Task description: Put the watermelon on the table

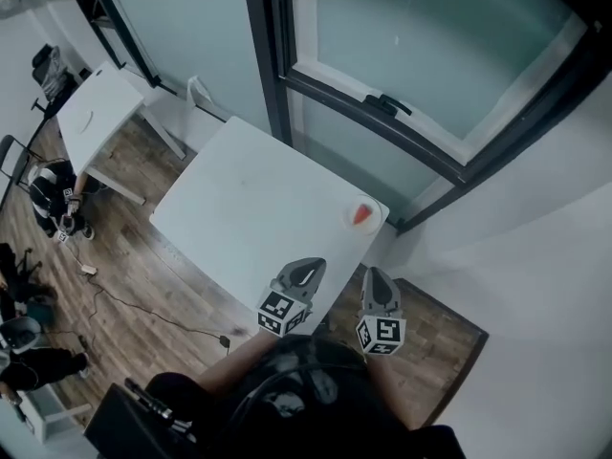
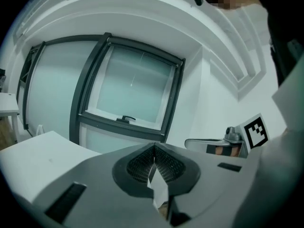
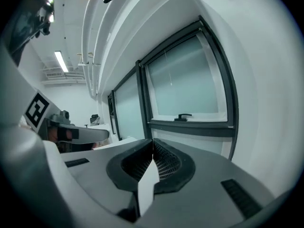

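A red watermelon slice (image 1: 360, 214) lies on the white table (image 1: 249, 208), close to its right-hand corner by the window. Both grippers hover at the table's near edge, apart from the slice. In the head view my left gripper (image 1: 310, 268) points over the near edge and my right gripper (image 1: 376, 277) is just off the corner, below the slice. In the left gripper view the left gripper (image 2: 154, 150) has its jaws closed tip to tip with nothing between them. The right gripper (image 3: 153, 146) is likewise shut and empty. Neither gripper view shows the slice.
A dark-framed window (image 1: 382, 103) with a handle runs behind the table. A second white table (image 1: 96, 113) stands at the far left. A cable (image 1: 143, 309) trails over the wooden floor, and dark equipment (image 1: 53, 199) sits by the left edge.
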`<state>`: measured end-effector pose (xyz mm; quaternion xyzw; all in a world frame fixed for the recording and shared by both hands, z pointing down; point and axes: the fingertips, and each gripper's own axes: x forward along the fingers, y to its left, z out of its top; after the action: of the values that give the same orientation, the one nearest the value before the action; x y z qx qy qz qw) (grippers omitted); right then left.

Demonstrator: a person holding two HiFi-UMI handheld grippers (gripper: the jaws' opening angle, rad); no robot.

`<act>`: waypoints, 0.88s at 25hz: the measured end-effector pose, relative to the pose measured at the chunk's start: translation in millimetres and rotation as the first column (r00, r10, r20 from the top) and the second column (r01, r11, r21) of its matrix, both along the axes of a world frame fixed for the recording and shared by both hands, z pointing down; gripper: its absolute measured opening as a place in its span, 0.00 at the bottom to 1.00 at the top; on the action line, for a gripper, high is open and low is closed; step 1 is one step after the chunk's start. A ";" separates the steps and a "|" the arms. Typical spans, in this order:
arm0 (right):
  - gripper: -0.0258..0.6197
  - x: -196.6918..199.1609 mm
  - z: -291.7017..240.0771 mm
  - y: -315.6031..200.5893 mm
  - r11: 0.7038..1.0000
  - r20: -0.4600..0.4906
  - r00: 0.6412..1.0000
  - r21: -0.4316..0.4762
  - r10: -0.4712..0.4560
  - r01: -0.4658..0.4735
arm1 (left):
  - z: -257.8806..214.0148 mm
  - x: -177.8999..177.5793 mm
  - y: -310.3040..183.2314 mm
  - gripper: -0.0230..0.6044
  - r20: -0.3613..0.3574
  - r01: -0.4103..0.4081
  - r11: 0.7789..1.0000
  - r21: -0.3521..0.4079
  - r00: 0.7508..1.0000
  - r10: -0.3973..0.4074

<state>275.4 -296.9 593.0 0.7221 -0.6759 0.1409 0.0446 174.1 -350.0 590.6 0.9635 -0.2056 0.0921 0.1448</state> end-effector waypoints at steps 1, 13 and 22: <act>0.06 -11.1 4.2 10.0 0.999 0.012 1.000 -0.022 -0.024 0.024 | -0.1 -0.4 11.9 0.04 0.003 -0.011 1.000 0.010 1.000 0.011; 0.06 -12.2 13.5 43.0 0.997 0.075 0.997 -0.071 -0.003 0.008 | 6.8 -27.8 36.9 0.04 0.065 0.008 1.000 0.021 0.998 -0.009; 0.06 -12.6 15.5 46.2 0.999 0.105 0.995 -0.054 -0.005 0.011 | 17.8 -29.0 45.2 0.04 0.086 -0.029 1.000 0.011 0.996 0.028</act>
<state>262.8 -250.6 608.5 0.7096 -0.6760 0.1965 0.0293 145.1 -304.8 608.3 0.9623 -0.1986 0.1339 0.1285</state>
